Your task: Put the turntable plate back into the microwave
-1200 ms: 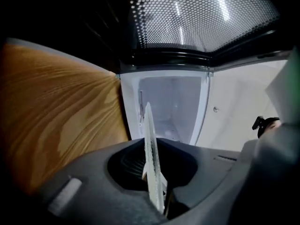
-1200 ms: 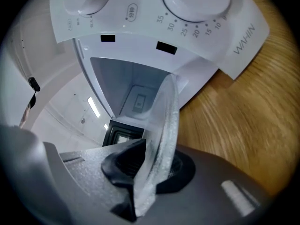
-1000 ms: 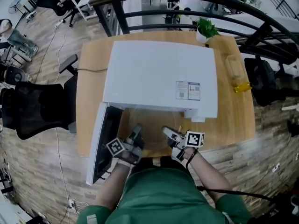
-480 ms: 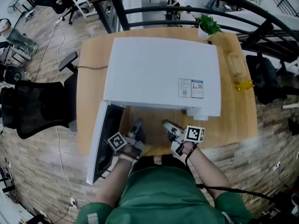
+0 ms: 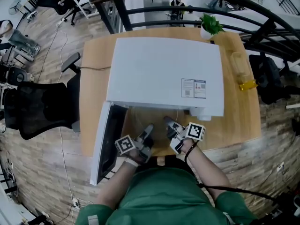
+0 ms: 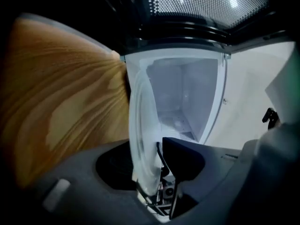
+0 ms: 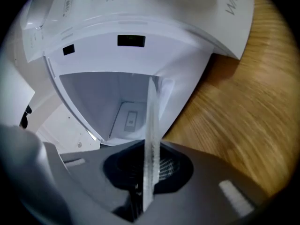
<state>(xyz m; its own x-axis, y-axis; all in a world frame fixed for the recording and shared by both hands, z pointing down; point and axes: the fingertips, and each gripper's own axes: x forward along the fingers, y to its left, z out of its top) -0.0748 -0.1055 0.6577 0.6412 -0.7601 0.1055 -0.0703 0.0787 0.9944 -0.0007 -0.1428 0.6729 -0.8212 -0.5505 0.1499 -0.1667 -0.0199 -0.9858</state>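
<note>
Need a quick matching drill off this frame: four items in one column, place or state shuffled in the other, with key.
Things:
1. microwave door
2. turntable plate
3. potted plant
4. black chair

Place or state:
A. on the floor, left of the table in the head view
B. standing on edge, in front of the microwave
C. far right corner of the table
D. swung open

Pairs: 1-D, 2-B, 3-C, 4-A
</note>
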